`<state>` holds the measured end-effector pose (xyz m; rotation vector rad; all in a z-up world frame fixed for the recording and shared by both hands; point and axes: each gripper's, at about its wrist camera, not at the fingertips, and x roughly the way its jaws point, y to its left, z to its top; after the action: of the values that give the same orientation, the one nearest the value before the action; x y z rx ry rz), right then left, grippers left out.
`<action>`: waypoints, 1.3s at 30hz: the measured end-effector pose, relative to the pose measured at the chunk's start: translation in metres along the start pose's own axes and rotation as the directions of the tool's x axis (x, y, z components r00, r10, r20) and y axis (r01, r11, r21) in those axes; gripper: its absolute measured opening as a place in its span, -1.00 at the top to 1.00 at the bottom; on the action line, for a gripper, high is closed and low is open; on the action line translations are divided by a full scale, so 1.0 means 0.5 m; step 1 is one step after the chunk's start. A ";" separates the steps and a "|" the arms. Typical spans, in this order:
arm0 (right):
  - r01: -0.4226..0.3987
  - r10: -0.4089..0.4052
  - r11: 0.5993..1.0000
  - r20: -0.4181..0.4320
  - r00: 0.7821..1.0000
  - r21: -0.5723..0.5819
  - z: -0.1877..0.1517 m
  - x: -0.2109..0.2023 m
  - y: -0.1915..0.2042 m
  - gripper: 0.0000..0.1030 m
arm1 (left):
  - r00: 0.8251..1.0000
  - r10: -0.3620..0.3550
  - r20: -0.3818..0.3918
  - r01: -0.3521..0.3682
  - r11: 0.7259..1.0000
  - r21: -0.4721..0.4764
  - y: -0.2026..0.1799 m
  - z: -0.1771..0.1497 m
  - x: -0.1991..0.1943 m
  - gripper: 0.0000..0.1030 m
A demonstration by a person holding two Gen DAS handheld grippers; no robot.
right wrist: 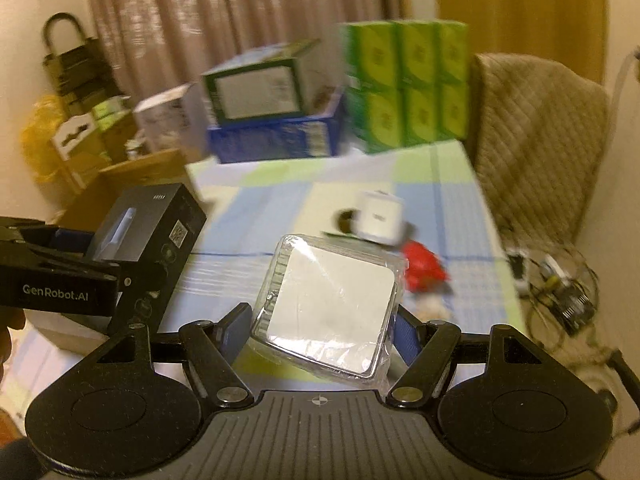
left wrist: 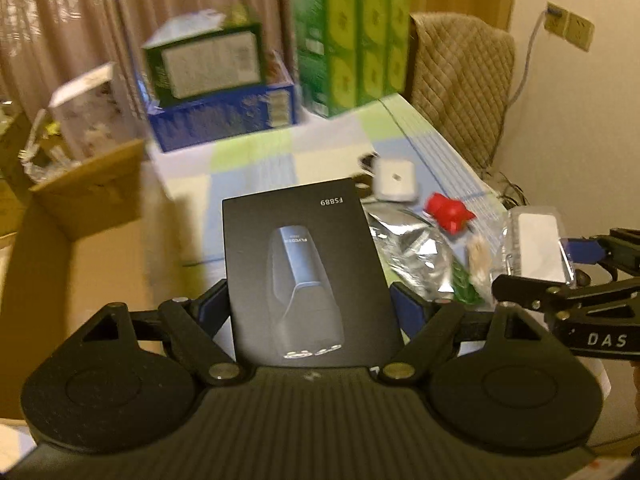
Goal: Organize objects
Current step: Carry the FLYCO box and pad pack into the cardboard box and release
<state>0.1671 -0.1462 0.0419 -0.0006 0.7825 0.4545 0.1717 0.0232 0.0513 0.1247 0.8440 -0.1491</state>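
Clamped in the left hand-held gripper (left wrist: 312,312), a stiff black box (left wrist: 306,272) looks light; the right hand-held gripper (right wrist: 320,336) pinches a slippery plastic-wrapped white case (right wrist: 332,308) by its sides.

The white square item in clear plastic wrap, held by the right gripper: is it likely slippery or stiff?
The white wrapped item probably stays stiff: its flat face and straight edges keep shape between the right gripper fingers. Its glossy, wrinkled film looks slippery, so it may slide. It sits tilted, so a loose grip might let it twist.

Home room: beige pleated curtains (right wrist: 240,20), chair under quilted tan cover (left wrist: 460,84), checked blue-green tablecloth (right wrist: 280,184), stacked cardboard cartons (left wrist: 92,188) stood there.
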 end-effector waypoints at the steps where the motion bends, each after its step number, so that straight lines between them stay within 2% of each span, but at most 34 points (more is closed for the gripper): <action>1: -0.015 0.015 1.000 0.000 1.000 -0.013 0.008 0.002 0.019 -0.35 | 1.000 0.011 0.005 -0.011 1.000 -0.005 0.017 0.000 -0.015 -0.57; 10: -0.167 0.166 0.977 -0.014 0.986 -0.130 0.068 0.044 0.227 -0.35 | 0.989 0.146 0.027 -0.145 0.989 -0.032 0.211 -0.014 -0.126 -0.57; 16: -0.253 0.251 0.953 -0.034 0.967 -0.167 0.101 0.099 0.349 -0.35 | 0.970 0.240 -0.023 -0.241 0.968 -0.070 0.355 -0.040 -0.135 -0.57; 19: -0.277 0.272 0.946 -0.050 0.961 -0.168 0.110 0.130 0.384 -0.35 | 0.967 0.249 -0.044 -0.252 0.963 -0.091 0.400 -0.053 -0.120 -0.58; 30: -0.289 0.276 0.943 -0.100 0.956 -0.163 0.106 0.204 0.425 -0.35 | 0.976 0.209 -0.062 -0.216 0.967 -0.137 0.452 -0.081 -0.053 -0.61; 32: -0.288 0.274 0.945 -0.106 0.956 -0.157 0.103 0.208 0.423 -0.35 | 0.974 0.222 -0.051 -0.228 0.962 -0.153 0.457 -0.083 -0.049 -0.91; 39: -0.293 0.278 0.942 -0.113 0.954 -0.163 0.104 0.218 0.432 -0.35 | 0.971 0.236 -0.029 -0.237 0.956 -0.174 0.477 -0.091 -0.074 -0.92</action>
<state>0.1847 0.1005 0.0405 -0.0751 0.8305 0.8048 0.1571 0.2683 0.0613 0.0587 0.8397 0.1518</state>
